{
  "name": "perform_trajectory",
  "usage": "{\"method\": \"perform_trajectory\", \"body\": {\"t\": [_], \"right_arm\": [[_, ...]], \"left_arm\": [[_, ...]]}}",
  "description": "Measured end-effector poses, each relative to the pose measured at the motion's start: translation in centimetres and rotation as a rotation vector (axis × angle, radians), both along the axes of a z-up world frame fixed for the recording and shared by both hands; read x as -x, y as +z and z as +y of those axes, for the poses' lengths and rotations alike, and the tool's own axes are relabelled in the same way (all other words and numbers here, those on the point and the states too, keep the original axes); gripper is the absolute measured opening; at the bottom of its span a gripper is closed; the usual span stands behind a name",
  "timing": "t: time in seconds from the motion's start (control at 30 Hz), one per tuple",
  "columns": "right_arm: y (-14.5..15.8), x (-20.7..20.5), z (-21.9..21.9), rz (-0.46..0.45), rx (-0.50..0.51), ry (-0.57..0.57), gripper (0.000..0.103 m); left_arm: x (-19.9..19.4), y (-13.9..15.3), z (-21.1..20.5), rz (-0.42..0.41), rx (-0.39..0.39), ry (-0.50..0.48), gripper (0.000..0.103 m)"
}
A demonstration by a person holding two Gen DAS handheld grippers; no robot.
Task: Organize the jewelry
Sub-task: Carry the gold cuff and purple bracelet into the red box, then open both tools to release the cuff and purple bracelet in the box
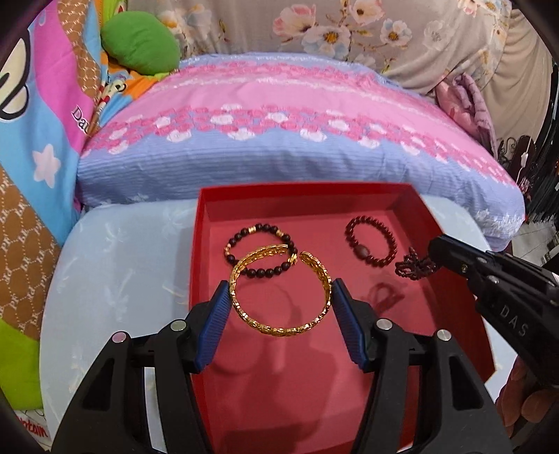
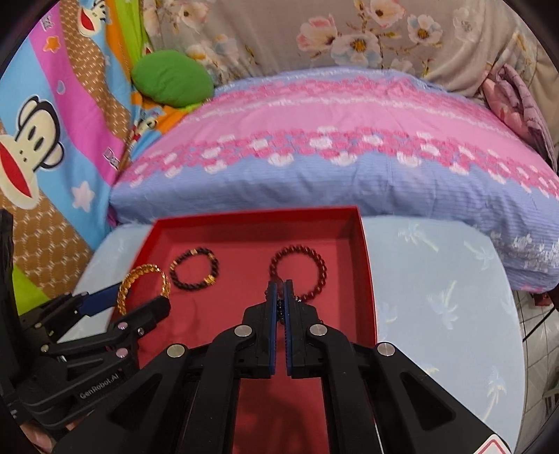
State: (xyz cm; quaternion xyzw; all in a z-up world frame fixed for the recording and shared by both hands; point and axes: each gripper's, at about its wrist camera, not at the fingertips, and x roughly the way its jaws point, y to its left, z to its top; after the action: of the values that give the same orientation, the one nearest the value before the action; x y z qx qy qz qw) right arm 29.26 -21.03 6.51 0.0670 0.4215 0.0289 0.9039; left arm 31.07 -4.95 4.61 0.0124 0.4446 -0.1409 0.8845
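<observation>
A red box (image 1: pixel 196 244) (image 2: pixel 367 265) lies open on a pale blue cushion. On its floor rest a black bead bracelet with gold beads (image 1: pixel 265 271) (image 2: pixel 213 267) and a dark red bead bracelet (image 1: pixel 363 252) (image 2: pixel 323 269). My left gripper (image 1: pixel 280 283) (image 2: pixel 139 297) hovers over the box with its blue pads pressed on either side of a gold bangle (image 1: pixel 279 330) (image 2: pixel 164 279), which casts a shadow below. Over the box's right part, my right gripper (image 2: pixel 280 284) (image 1: pixel 436 248) is shut on a small bunched string of dark beads (image 1: pixel 415 268) (image 2: pixel 279 309) that dangles from its tip.
The pale blue cushion (image 2: pixel 436 297) bearing the box butts against a pink and blue pillow (image 1: pixel 279 139) behind it. A green cushion (image 1: pixel 139 45) and a cartoon blanket (image 2: pixel 52 139) lie to the left. Floral fabric (image 1: pixel 349 28) backs the scene. Tiled floor (image 2: pixel 534 331) shows far right.
</observation>
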Motion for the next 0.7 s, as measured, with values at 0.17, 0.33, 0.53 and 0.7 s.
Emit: {"method": "perform_trajectory", "body": {"t": [0.17,0.33,0.53,0.7], "right_arm": [[-2.4,0.3,0.2,0.051,0.024,0.004,0.004],[-3.1,1.2,0.2,0.047,0.039,-0.011,0.010],[-1.3,2.8,0.3,-0.012,0.068,-0.025,0.024],[0.5,5.2,0.1,-0.044,0.061,-0.024,0.024]], "left_arm": [[0.1,-1.5,-0.1,0.027,-0.012,-0.009,0.056],[0.5,-1.6,0.1,-0.003,-0.011,0.010,0.061],[0.8,-0.4,0.8,-0.028,0.010,0.030,0.063],[2.4,1.3,1.5,-0.068,0.010,0.032,0.063]]}}
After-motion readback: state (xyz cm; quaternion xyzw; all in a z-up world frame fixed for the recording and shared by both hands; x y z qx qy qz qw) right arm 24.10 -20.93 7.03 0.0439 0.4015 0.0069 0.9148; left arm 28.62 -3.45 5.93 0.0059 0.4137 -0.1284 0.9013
